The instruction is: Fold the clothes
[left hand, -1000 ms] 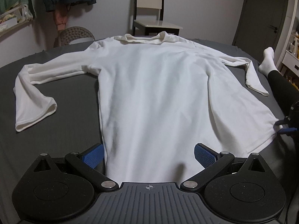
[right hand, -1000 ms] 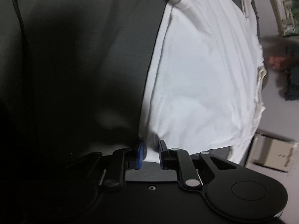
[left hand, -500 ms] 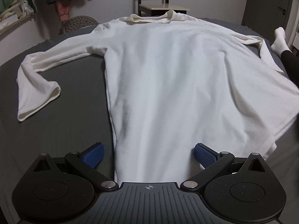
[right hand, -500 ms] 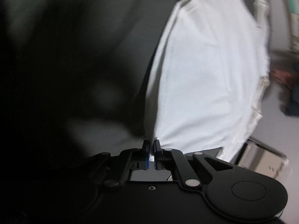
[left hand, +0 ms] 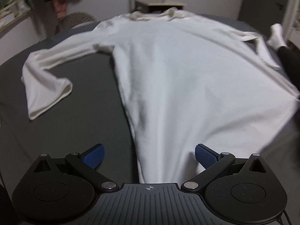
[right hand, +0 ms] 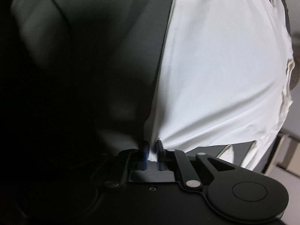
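Gripping the hem corner of the white long-sleeved top (right hand: pixel 215 65), my right gripper (right hand: pixel 151 155) has its blue pads pinched on a small bunch of fabric, and taut creases fan out from that pinch across the cloth. My left gripper (left hand: pixel 149 155) is spread wide, its blue pads (left hand: pixel 205 156) standing on either side of the hem's near end, with the cloth running between them and under the gripper body; neither pad presses the fabric. The top (left hand: pixel 178 71) lies stretched lengthwise on the dark grey bed (left hand: pixel 65 121), collar toward the far edge, hem toward the near edge. Its left sleeve (left hand: pixel 46 78) stretches out toward the left edge and bends back, cuff flat on the cover. The other sleeve (left hand: pixel 262 52) lies along the right edge, just beside a leg in black with a white sock (left hand: pixel 276 35). Past the far edge stands a wooden chair (left hand: pixel 159 1); a woven stool (left hand: pixel 75 19) sits off the far-left corner.
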A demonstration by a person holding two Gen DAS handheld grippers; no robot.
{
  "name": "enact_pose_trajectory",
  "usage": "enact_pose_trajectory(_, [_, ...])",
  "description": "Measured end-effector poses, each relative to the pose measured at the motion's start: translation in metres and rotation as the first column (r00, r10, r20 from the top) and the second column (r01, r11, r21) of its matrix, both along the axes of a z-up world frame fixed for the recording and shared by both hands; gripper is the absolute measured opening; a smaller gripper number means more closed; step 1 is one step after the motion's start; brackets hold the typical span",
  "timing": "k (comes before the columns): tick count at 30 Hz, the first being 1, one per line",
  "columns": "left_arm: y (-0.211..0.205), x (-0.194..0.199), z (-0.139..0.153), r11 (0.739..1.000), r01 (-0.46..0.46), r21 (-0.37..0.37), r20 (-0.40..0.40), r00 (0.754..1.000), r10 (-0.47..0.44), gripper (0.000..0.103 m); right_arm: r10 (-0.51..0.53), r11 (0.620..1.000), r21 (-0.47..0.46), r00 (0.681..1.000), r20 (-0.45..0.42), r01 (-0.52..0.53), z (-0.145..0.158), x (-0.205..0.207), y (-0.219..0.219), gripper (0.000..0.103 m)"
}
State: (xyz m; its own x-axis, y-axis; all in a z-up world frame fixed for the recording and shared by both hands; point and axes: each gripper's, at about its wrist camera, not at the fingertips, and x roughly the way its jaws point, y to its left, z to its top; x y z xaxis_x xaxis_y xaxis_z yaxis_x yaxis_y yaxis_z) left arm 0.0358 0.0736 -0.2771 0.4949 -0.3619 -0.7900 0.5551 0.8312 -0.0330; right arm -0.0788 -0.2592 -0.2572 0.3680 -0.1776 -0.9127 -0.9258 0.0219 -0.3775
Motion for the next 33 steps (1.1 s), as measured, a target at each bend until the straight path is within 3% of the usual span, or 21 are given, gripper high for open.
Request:
enact_pose_trajectory(1, [0.001,-0.003,0.005,0.999,0.030,-0.022,0.007,1.000,-0.030,0.103,-0.011,0.999,0.044,1.000,0.001,0.011,0.005,0.002,0.004,0.026])
enact_pose_trajectory(3, [0.003,-0.011,0.014,0.993,0.093,-0.066,0.022,0.996,-0.092,0.103,-0.034,0.991,0.133,0.999,0.002,0.034,0.016,0.007,0.011,0.048])
enact_pose_trajectory(5, [-0.003,-0.020,0.020,0.982,0.171,-0.080,0.054,0.984,-0.167,0.103,-0.056,0.972,0.227,0.998,0.003,0.054,0.026,0.012,0.020,0.050])
enact_pose_trajectory(7, [-0.009,-0.024,0.025,0.976,0.209,-0.068,0.087,0.975,-0.203,0.103,-0.072,0.926,0.374,0.997,0.025,0.057,0.033,0.014,0.044,0.050])
enact_pose_trajectory(8, [-0.011,-0.025,0.027,0.976,0.211,-0.059,0.104,0.973,-0.204,0.103,-0.066,0.925,0.377,0.996,0.052,0.042,0.026,0.014,0.054,0.050])
enact_pose_trajectory(10, [-0.005,-0.021,0.032,0.982,0.165,-0.094,0.118,0.981,-0.154,0.103,-0.055,0.925,0.381,0.993,0.107,0.010,0.012,0.015,0.075,0.049])
enact_pose_trajectory(13, [0.019,-0.008,0.043,0.974,0.043,-0.221,0.115,0.993,-0.018,0.103,-0.039,0.923,0.384,0.981,0.189,-0.037,-0.008,0.015,0.106,0.046])
enact_pose_trajectory(16, [0.054,0.003,0.052,0.919,-0.122,-0.374,0.079,0.984,0.162,0.103,-0.024,0.920,0.382,0.963,0.269,-0.084,-0.029,0.016,0.137,0.044])
enact_pose_trajectory(19, [0.071,0.007,0.062,0.871,-0.215,-0.441,0.045,0.964,0.260,0.103,-0.024,0.921,0.375,0.943,0.333,-0.109,-0.040,0.017,0.151,0.044])
enact_pose_trajectory(24, [0.074,-0.012,0.125,0.902,-0.244,-0.355,0.097,0.950,0.295,0.103,-0.076,0.906,0.415,0.930,0.359,-0.086,-0.048,0.028,0.165,0.045])
enact_pose_trajectory(28, [0.088,-0.043,0.192,0.917,-0.167,-0.362,0.107,0.970,0.219,0.103,-0.092,0.901,0.423,0.911,0.403,-0.096,-0.048,0.011,0.175,0.048])
enact_pose_trajectory(30, [0.093,-0.063,0.222,0.942,-0.143,-0.302,0.111,0.977,0.184,0.103,-0.103,0.900,0.424,0.896,0.431,-0.101,-0.049,0.004,0.173,0.051])
enact_pose_trajectory(33, [0.101,-0.096,0.259,0.980,-0.146,-0.132,0.122,0.979,0.163,0.103,-0.151,0.886,0.458,0.888,0.434,-0.073,-0.050,0.004,0.172,0.056])
